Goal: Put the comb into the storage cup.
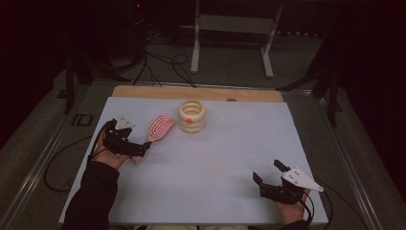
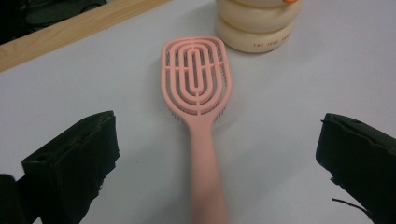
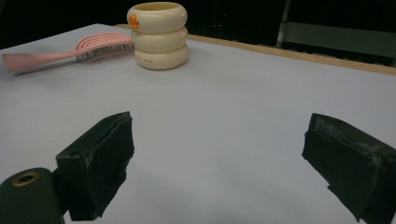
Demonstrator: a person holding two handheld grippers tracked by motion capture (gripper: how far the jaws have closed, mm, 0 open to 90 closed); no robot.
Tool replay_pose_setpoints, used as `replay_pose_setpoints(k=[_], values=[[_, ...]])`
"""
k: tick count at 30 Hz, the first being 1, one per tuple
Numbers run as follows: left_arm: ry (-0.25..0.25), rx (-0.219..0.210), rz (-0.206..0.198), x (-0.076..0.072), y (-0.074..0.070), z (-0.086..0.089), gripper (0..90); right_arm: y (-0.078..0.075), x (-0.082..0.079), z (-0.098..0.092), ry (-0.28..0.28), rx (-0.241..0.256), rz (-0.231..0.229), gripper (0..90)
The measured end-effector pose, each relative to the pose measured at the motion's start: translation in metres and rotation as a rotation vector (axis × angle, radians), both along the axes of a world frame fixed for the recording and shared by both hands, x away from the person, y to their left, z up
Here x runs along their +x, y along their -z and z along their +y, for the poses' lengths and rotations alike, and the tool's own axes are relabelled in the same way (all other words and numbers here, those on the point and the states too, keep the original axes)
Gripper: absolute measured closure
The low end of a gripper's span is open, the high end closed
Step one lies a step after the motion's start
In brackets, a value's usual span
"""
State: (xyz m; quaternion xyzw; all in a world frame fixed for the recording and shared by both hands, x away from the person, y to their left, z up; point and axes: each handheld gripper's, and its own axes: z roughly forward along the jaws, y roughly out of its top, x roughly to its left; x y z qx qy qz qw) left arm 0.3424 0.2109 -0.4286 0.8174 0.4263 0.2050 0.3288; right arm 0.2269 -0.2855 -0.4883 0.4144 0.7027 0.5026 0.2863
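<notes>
Hairbrush [image 2: 196, 79], pink, lies flat on table [image 1: 215, 158], handle btwn my left gripper [image 2: 210, 154] jaws, spread wide, not touching. Cream ringed holder [image 2: 254, 28] just beyond; small print reads "THE JUST…", rest illegible. Right gripper [image 3: 215, 144] apart too, holding nothing.

Left gripper [image 2: 217, 163]: jaws spread wide, either side of the brush handle, not touching it
Hairbrush [image 2: 196, 84]: pink, vented, bristles down (handle end blurred)
Ringed cream cup [image 2: 256, 23]: just beyond the brush head
Table [image 2: 303, 84]: pale sheet, wooden edge
</notes>
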Motion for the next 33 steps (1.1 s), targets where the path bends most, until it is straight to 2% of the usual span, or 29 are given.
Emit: replay_pose_setpoints(k=[16, 23, 33], values=[[0.004, 0.056, 0.064, 0.014, 0.004, -0.006, 0.0, 0.0, 0.0, 0.0, 0.0, 0.002, 0.0, 8.3], [-0.011, 0.095, 0.105, 0.022, 0.009, -0.009, 0.0, 0.0, 0.0, 0.0, -0.001, 0.002, 0.0, 8.3], [-0.024, 0.119, 0.151, 0.03, 0.013, -0.011, 0.0, 0.0, 0.0, 0.0, -0.002, -0.001, 0.0, 8.3]])
